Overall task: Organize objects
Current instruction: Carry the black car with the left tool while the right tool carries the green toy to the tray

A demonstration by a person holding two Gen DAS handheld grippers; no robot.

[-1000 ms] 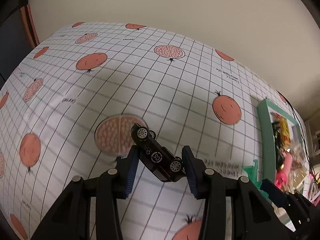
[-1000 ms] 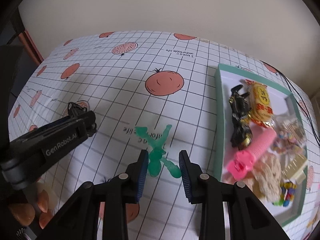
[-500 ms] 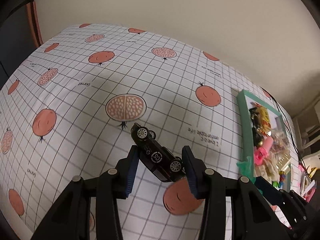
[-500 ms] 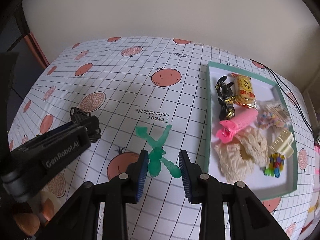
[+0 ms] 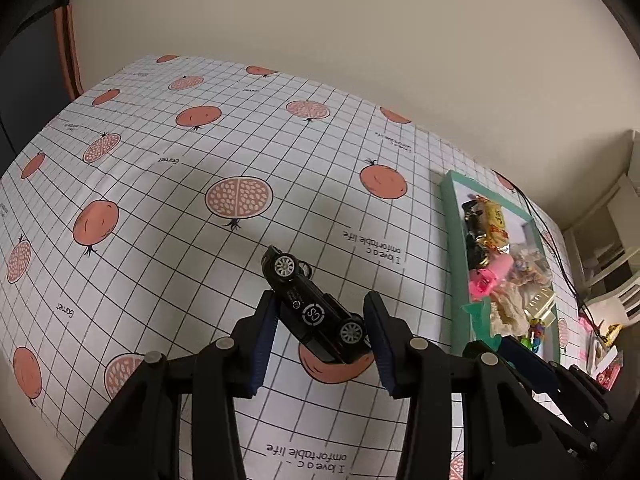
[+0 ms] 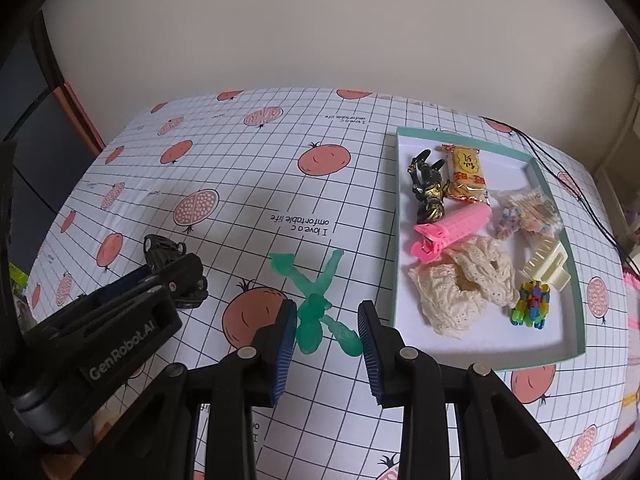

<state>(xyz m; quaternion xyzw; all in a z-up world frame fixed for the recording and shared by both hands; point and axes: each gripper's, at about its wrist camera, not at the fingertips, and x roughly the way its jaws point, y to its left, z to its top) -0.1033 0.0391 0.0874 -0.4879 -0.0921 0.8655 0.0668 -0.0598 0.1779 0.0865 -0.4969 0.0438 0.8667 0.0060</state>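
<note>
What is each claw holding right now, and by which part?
Left claw grips the black toy car across its rear half; right claw grips the green figure by its lower end.

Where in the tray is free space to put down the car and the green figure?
In the tray, the near strip below the lace cloth and the far right corner beyond the yellow snack pack are bare. Its middle is crowded.

A white cloth with black grid lines and orange pomegranate prints (image 6: 324,160) covers the desk. Behind it stands a plain beige wall (image 6: 320,32). A black cable (image 6: 560,168) lies at the right.
</note>
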